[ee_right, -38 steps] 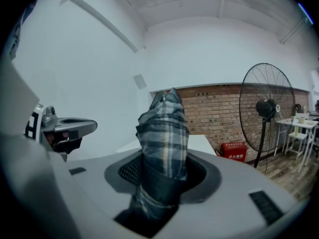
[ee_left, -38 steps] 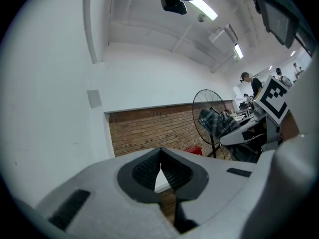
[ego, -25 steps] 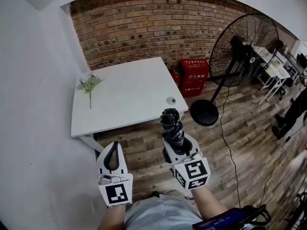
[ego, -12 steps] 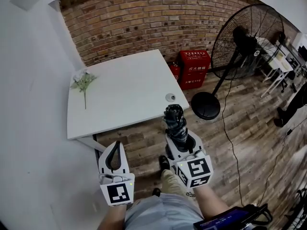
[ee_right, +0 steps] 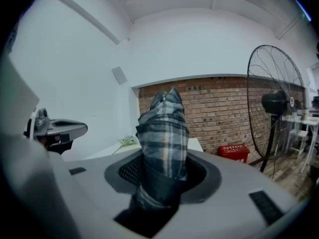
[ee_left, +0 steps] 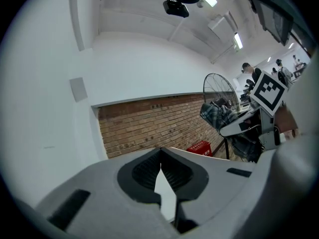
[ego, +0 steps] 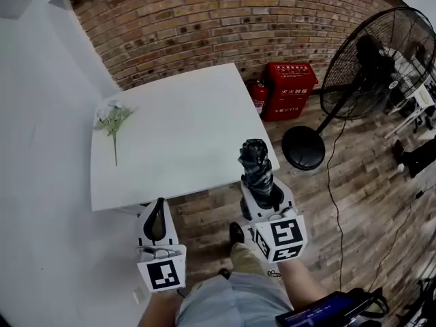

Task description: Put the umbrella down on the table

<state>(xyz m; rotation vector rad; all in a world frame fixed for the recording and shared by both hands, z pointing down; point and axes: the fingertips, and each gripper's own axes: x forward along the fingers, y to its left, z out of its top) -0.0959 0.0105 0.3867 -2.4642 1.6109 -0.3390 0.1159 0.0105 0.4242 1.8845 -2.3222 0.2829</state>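
Right gripper [ego: 263,195] is clamping the folded plaid umbrella [ego: 257,167] by its lower part. The umbrella is pointing upward at the table [ego: 170,135] front edge, not resting on it. Left gripper [ego: 157,223] is closed on nothing. Umbrella is judged light, with soft, slippery fabric over a stiff core, so a mid-body grip suits. The jaws are hiding its handle end, and its clearance above the table is not determinable

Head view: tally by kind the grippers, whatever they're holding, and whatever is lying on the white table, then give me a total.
Grippers: 2, left gripper and right gripper
Held things: 1 umbrella, in the right gripper
Things on the table: 1 flower sprig
Total: 4
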